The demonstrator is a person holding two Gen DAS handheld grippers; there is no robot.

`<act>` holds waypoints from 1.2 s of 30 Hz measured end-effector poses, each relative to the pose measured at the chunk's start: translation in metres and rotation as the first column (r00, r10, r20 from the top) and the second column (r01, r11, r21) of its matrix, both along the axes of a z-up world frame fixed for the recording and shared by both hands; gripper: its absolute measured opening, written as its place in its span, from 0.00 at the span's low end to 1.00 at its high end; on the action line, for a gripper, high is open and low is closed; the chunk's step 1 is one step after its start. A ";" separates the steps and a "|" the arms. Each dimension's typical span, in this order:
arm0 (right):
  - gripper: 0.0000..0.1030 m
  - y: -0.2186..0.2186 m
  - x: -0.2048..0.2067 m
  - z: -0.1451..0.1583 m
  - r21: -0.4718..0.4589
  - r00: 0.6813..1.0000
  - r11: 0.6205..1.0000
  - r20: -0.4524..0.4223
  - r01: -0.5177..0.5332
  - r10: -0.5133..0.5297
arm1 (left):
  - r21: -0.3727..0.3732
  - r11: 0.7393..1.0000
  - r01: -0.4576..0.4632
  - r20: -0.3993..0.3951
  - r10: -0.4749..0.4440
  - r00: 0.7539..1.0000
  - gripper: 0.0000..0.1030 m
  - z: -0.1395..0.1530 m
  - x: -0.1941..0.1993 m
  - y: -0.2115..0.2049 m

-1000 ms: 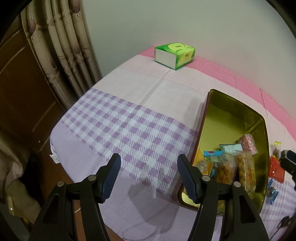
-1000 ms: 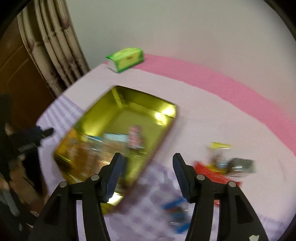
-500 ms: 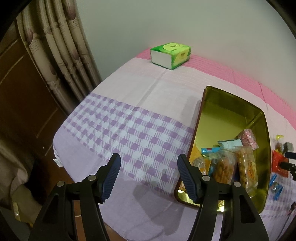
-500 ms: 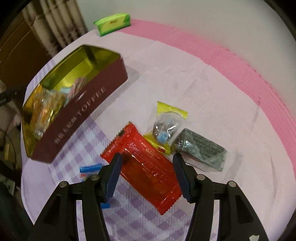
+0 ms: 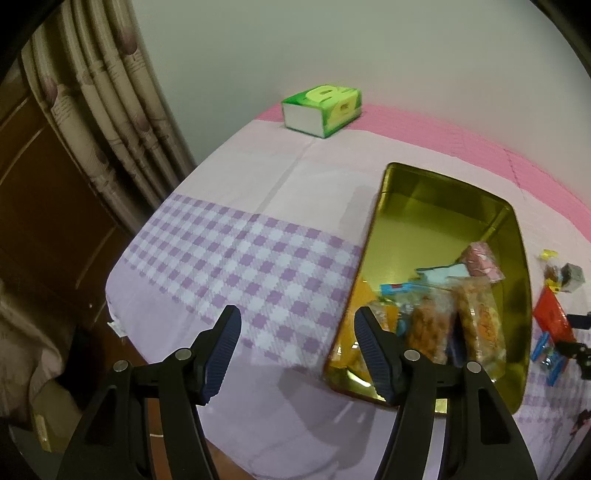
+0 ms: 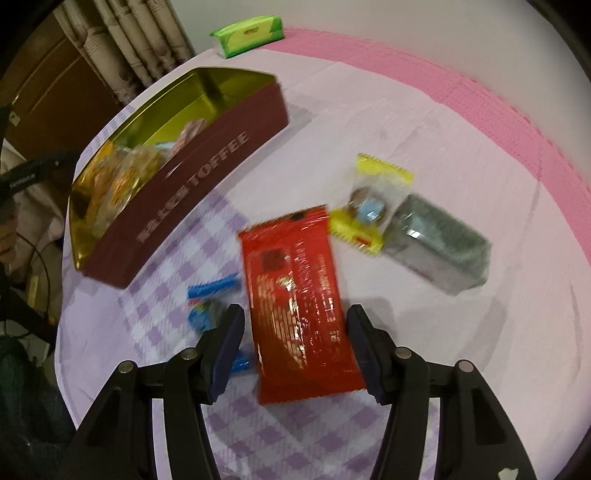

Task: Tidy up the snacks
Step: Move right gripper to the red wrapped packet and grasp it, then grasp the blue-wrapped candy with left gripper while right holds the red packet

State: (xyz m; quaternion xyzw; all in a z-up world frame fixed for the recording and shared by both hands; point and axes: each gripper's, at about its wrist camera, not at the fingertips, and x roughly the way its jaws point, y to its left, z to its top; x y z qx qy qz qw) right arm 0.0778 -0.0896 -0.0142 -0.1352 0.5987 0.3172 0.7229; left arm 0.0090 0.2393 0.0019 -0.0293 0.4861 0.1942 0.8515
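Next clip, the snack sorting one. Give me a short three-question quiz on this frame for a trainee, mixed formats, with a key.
1. True or false: the right gripper has its fingers clamped shut on the red packet.
2. Multiple choice: which snack lies partly on the grey foil packet? A. the clear packet with yellow ends B. the blue candies C. the green tissue box
3. Fill in: the left gripper hangs over the ______ cloth beside the tin.

Key: 1. False: the fingers stand apart on either side of the packet, which lies flat on the cloth. 2. A. 3. Purple checked.
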 end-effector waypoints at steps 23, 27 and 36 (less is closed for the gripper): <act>0.40 -0.033 -0.018 -0.003 -0.056 0.956 0.977 0.222 0.208 -0.191 | -0.225 0.932 0.285 -0.022 -0.297 0.955 0.63 0.012 0.016 -0.130; 0.40 -0.068 -0.024 -0.002 -0.057 0.902 0.928 0.262 0.369 -0.343 | -0.299 0.901 0.314 -0.061 -0.346 0.936 0.63 0.001 0.024 -0.160; 0.40 -0.127 -0.032 -0.004 -0.025 0.761 0.801 0.330 0.599 -0.559 | -0.475 0.848 0.237 -0.154 -0.345 0.926 0.63 -0.022 0.052 -0.201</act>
